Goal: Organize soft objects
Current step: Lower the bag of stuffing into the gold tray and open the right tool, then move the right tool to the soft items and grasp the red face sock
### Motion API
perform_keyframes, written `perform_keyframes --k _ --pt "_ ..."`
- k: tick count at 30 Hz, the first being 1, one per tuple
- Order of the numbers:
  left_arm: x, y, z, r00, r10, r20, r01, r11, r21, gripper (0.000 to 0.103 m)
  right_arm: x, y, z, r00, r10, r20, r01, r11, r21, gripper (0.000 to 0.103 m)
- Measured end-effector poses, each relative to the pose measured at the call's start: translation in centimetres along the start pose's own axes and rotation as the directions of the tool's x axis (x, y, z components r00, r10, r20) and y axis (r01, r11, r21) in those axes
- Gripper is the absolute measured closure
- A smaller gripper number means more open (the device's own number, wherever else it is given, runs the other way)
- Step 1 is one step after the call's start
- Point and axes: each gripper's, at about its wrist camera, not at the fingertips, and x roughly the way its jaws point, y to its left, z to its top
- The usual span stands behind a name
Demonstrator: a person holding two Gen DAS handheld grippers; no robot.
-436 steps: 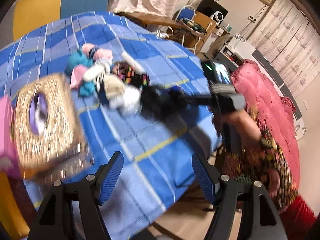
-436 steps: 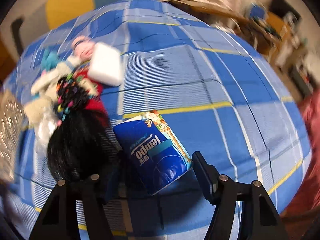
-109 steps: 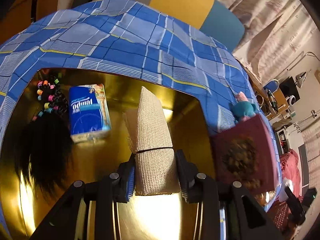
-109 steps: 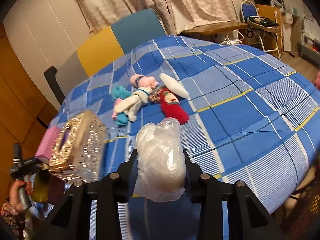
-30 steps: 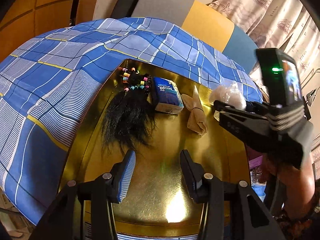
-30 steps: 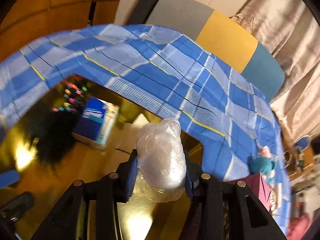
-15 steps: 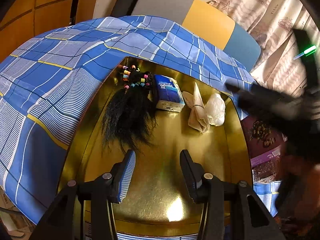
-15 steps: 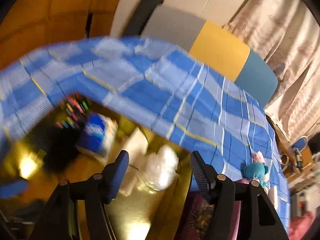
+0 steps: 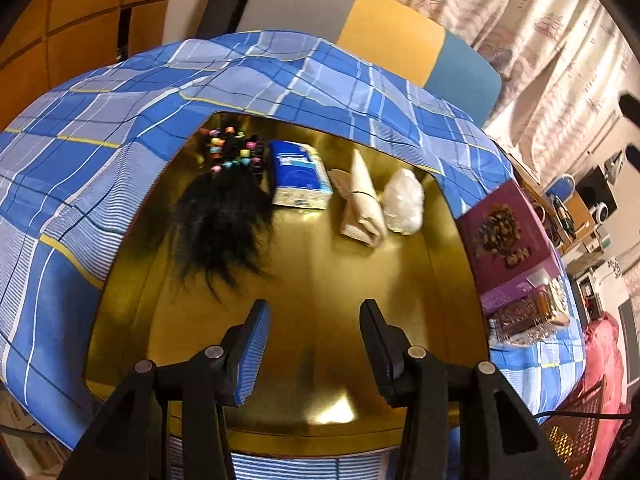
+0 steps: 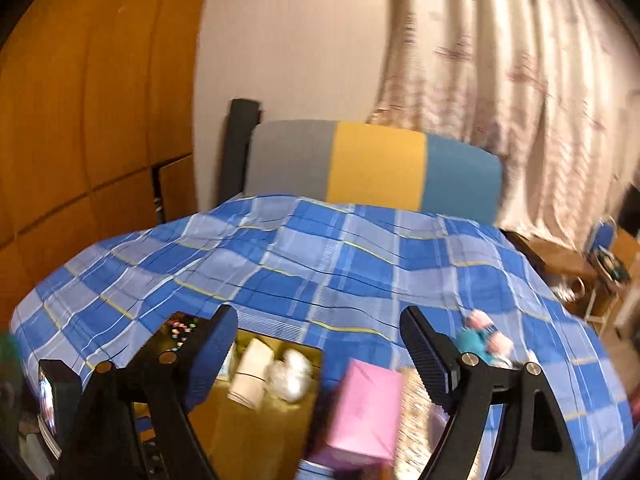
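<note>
A gold tray (image 9: 320,280) lies on the blue plaid cloth. On it, left to right, lie a black hairpiece with coloured beads (image 9: 224,208), a blue tissue pack (image 9: 300,178), a beige rolled cloth (image 9: 362,200) and a clear plastic bundle (image 9: 404,200). My left gripper (image 9: 314,348) is open and empty above the tray's near part. My right gripper (image 10: 320,356) is open and empty, raised above the tray's far side; the beige cloth (image 10: 252,372) and the plastic bundle (image 10: 290,374) show below it. Pink and teal soft toys (image 10: 484,340) lie on the cloth at the right.
A purple box (image 9: 508,240) and a glittery tissue box (image 9: 528,316) stand right of the tray. In the right wrist view a pink box (image 10: 360,412) is in front. A grey, yellow and blue chair back (image 10: 372,168), wooden panels and curtains stand behind.
My right gripper has let go of the plastic bundle on the tray beside the beige cloth, then opened, lifted and pulled away to the right. My left gripper has stayed open over the tray.
</note>
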Motion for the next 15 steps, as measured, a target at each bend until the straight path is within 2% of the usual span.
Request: perform_keyframes --k 8,13,15 --pt "-1.4 -3.2 -1.0 0.999 0.018 0.033 -0.021 0.994 0.105 0.056 -3.4 -6.9 -4.3 0.995 -0.08 -0.053 0.086 0.987 0.134 0.019" --pt "-2.0 -5.0 -2.0 1.0 -0.002 0.03 -0.003 0.987 0.159 0.056 -4.5 -11.2 -7.5 0.983 -0.143 -0.113 0.162 0.968 0.191 0.019" --pt "-2.1 -5.7 -2.7 0.999 -0.034 0.021 0.029 0.983 0.183 0.056 -4.8 -13.4 -8.9 0.976 -0.158 -0.148 0.19 0.953 0.235 0.019"
